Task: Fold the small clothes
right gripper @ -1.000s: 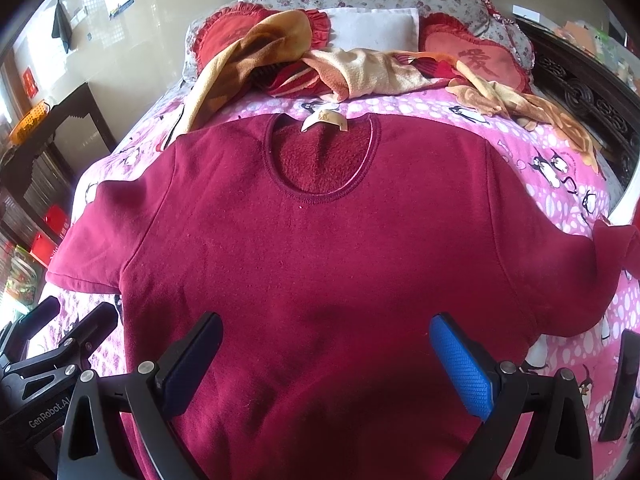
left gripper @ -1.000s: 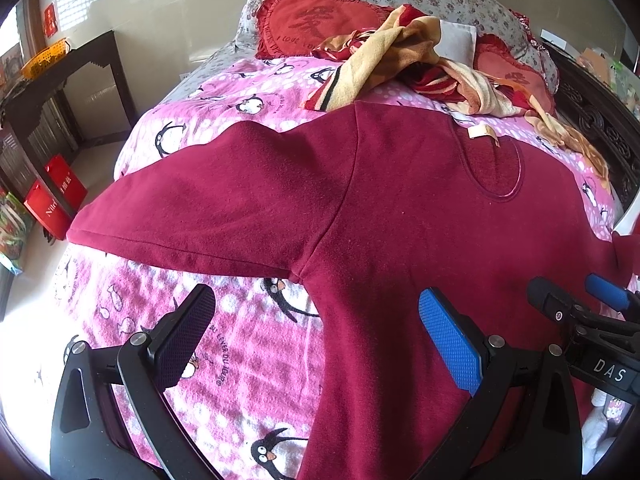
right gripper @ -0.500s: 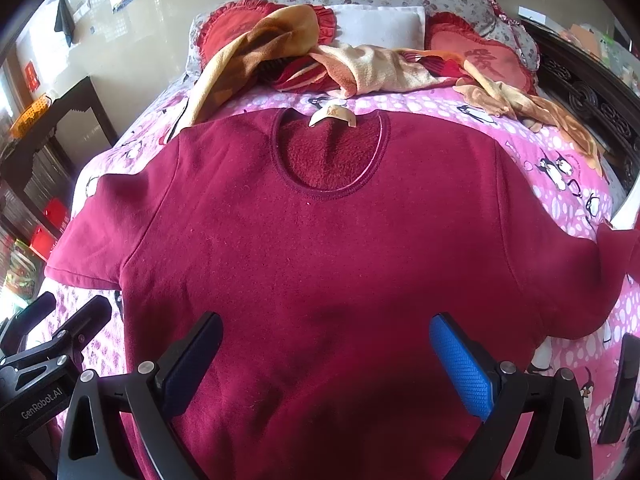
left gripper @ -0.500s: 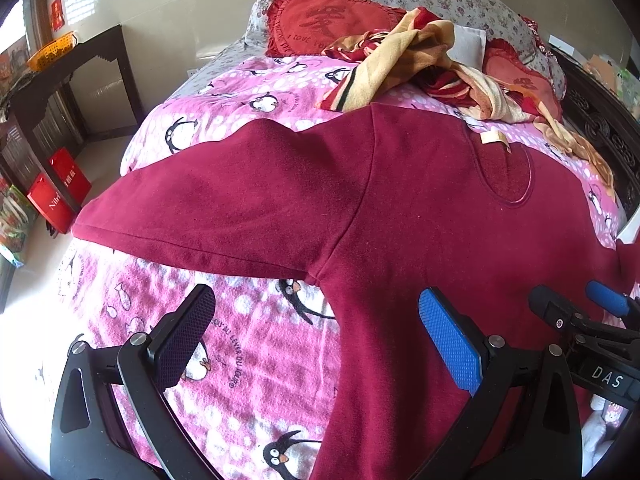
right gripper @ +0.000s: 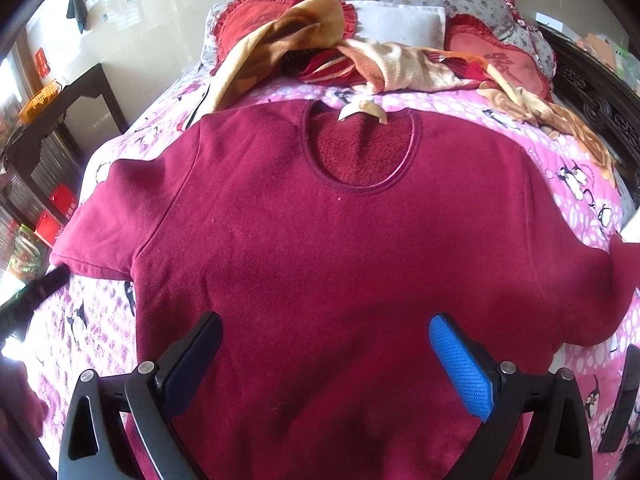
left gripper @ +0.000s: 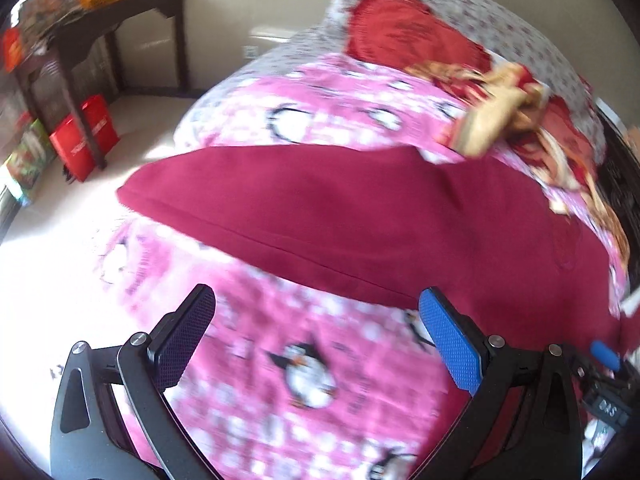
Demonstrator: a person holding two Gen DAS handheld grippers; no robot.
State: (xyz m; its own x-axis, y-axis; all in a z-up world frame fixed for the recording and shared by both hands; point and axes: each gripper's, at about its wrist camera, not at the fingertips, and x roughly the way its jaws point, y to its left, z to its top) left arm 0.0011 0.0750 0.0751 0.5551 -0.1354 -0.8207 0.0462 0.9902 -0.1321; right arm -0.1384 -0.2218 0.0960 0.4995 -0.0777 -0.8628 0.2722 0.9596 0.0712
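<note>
One garment in play: a maroon long-sleeved top [right gripper: 340, 248], laid face up and flat across the middle of the right wrist frame, neckline toward the top, both sleeves spread out to the sides, which I judge is the starting layout for a fold. It lies on a bed [right gripper: 560, 168] covered in a pink penguin-print sheet. Fabric looks thick and fleecy, napped inside the round neck; a cream label [right gripper: 362, 111] sits at the collar.

Upper frame: heart-shaped red cushions and a tangle of tan and red striped cloth [right gripper: 384, 60], well apart from the top, likely awaiting folding.

Left gripper [left gripper: 316, 340], lower centre of its blurred view, jaws spread wide, holding nothing, over bare sheet just below the sleeve [left gripper: 280, 216]; probably heading for it.

Right gripper [right gripper: 326, 364], lower centre, equally wide and empty, over the top's lower body.
</note>
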